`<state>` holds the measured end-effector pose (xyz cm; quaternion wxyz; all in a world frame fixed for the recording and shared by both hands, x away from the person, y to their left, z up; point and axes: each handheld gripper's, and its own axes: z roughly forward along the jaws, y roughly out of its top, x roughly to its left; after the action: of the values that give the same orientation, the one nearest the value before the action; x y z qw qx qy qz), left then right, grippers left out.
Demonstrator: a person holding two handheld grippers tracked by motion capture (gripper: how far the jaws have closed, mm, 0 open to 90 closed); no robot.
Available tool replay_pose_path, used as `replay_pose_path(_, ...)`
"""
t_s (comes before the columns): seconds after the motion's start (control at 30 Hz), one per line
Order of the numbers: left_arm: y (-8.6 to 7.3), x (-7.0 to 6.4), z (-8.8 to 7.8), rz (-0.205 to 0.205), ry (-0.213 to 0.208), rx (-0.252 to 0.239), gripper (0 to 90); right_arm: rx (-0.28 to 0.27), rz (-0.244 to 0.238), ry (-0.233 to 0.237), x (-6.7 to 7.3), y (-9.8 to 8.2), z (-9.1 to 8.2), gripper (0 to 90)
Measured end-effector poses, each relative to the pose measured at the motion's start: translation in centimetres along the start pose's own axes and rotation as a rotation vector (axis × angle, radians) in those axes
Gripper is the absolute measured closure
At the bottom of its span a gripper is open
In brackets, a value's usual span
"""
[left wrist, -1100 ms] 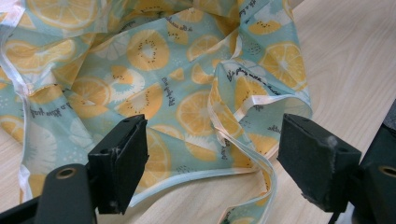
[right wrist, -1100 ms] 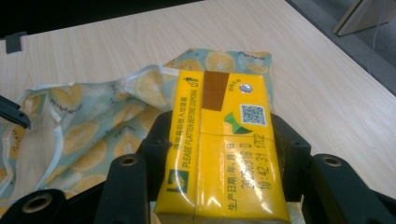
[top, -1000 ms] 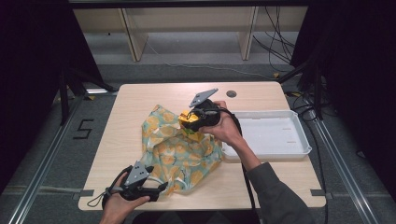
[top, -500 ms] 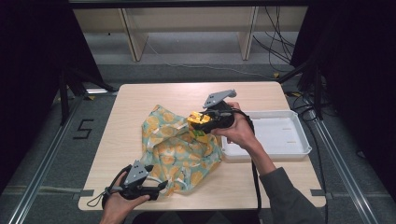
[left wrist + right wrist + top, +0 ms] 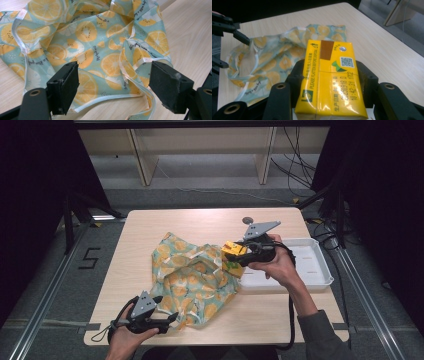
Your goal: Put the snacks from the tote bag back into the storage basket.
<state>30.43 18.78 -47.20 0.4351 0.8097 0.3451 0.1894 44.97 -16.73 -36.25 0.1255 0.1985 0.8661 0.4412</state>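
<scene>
A yellow drink carton [image 5: 231, 251] is clamped between the jaws of my right gripper [image 5: 234, 256], above the right edge of the bag and just left of the tray. In the right gripper view the carton [image 5: 329, 82] lies lengthwise between the jaws of that gripper [image 5: 330, 75], printed side up. A teal cloth bag with an orange-slice print [image 5: 192, 280] lies crumpled mid-table. My left gripper [image 5: 169, 320] rests at the front edge, open, jaws pointing at the bag's near corner. In its own view the left gripper [image 5: 112, 85] spans the bag's hem [image 5: 100, 50] without pinching it.
A shallow white tray [image 5: 320, 270] sits at the table's right, under my right hand. A small dark round disc [image 5: 247, 220] lies near the far edge. Shelving legs and cables stand beyond the table. The left gripper [image 5: 227, 27] shows far off in the right gripper view.
My right gripper has carried the yellow carton rightward, from over the bag's top to beside the tray. The left gripper and bag have stayed put.
</scene>
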Motion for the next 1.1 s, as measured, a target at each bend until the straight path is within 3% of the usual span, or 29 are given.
replay_pose_path(0.07,0.0,-0.1,0.0,-0.029,0.003,-0.011,23.3,0.009,0.009,-0.019,-0.2,-0.6,-0.6,51.7)
replay_pose_path(0.13,0.0,0.0,-0.1,-0.032,0.004,-0.008,23.3,0.009,0.019,-0.026,-0.6,-1.2,-1.1,51.6)
replay_pose_path(0.17,0.0,0.2,-0.2,-0.005,0.01,-0.009,23.3,0.012,0.018,-0.03,-0.8,-1.5,-1.2,51.6)
replay_pose_path(0.2,0.0,0.2,-0.1,-0.012,0.01,-0.017,23.3,0.017,0.038,-0.046,-0.9,-1.9,-1.4,51.6)
replay_pose_path(0.27,-0.1,0.4,-0.3,0.007,0.014,0.003,23.3,0.029,0.03,-0.058,-1.3,-2.4,-1.9,51.7)
replay_pose_path(0.33,-0.2,0.2,-0.2,-0.027,0.006,-0.01,23.3,0.024,0.044,-0.061,-1.6,-2.9,-2.0,51.6)
replay_pose_path(0.4,-0.2,0.3,-0.3,-0.011,0.012,-0.013,23.3,0.032,0.043,-0.061,-2.1,-3.3,-2.2,51.7)
replay_pose_path(0.43,-0.2,0.3,-0.3,-0.011,0.011,-0.013,23.3,0.023,0.045,-0.082,-2.1,-3.4,-2.2,51.6)
replay_pose_path(0.5,-0.2,0.4,-0.3,-0.005,0.009,-0.01,23.3,0.04,0.071,-0.068,-2.2,-3.7,-2.2,51.6)
replay_pose_path(0.6,-0.3,0.4,-0.2,-0.037,0.012,-0.015,23.3,0.024,0.05,-0.085,-2.5,-4.0,-2.1,51.6)
replay_pose_path(0.73,-0.3,0.5,-0.2,-0.02,0.01,-0.014,23.3,0.025,0.03,-0.066,-3.0,-4.3,-2.1,51.6)
replay_pose_path(0.77,-0.3,0.4,-0.2,-0.037,0.009,-0.014,23.3,0.032,0.055,-0.076,-3.0,-4.4,-2.1,51.6)
replay_pose_path(0.83,-0.3,0.4,-0.2,-0.01,0.008,-0.013,23.3,0.031,0.054,-0.07,-3.2,-4.7,-2.0,51.6)
replay_pose_path(0.93,-0.3,0.4,-0.1,-0.014,0.005,-0.01,23.3,0.02,0.076,-0.076,-3.5,-5.1,-1.8,51.6)
replay_pose_path(0.97,-0.4,0.4,-0.1,-0.01,0.005,-0.006,23.3,0.014,0.063,-0.076,-3.7,-5.3,-1.7,51.6)
replay_pose_path(1.03,-0.4,0.3,-0.1,-0.01,0.006,-0.004,23.3,0.034,0.075,-0.066,-4.0,-5.7,-1.6,51.5)
replay_pose_path(1.07,-0.4,0.2,0.0,-0.035,0.006,-0.004,23.3,0.019,0.07,-0.08,-4.2,-5.9,-1.4,51.6)
replay_pose_path(1.1,-0.4,0.2,0.0,-0.033,0.006,-0.004,23.3,0.025,0.082,-0.076,-4.2,-6.0,-1.3,51.6)
